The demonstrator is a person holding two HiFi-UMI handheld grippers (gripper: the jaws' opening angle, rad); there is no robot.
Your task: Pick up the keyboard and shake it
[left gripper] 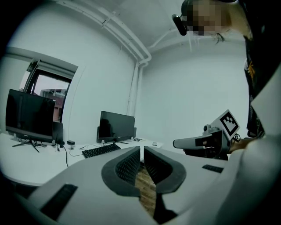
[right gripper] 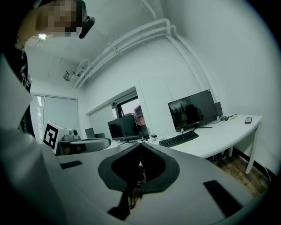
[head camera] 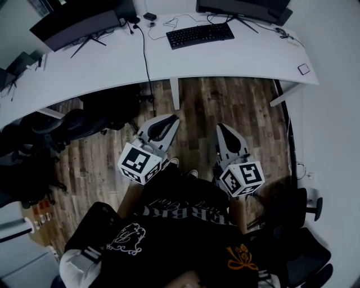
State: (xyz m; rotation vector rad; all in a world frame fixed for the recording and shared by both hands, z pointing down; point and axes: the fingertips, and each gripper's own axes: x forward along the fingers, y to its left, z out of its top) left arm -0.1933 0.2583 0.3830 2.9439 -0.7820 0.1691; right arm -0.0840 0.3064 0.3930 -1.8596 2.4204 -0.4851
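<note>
A black keyboard (head camera: 200,35) lies on the white desk (head camera: 236,59), in front of the right-hand monitor; it also shows far off as the keyboard (left gripper: 101,150) in the left gripper view and the keyboard (right gripper: 178,139) in the right gripper view. Both grippers hang over the wooden floor, well short of the desk, close to the person's body. My left gripper (head camera: 172,119) is shut with nothing between its tips. My right gripper (head camera: 220,127) is shut and empty too. Each gripper's marker cube sits near the person's hands.
Two monitors stand on the desk: one monitor (head camera: 79,22) at the back left, another monitor (head camera: 244,8) at the back right. A black cable (head camera: 144,45) runs across the desktop. A small phone-like object (head camera: 304,69) lies near the right end. Black office chairs (head camera: 73,126) stand left, below the desk.
</note>
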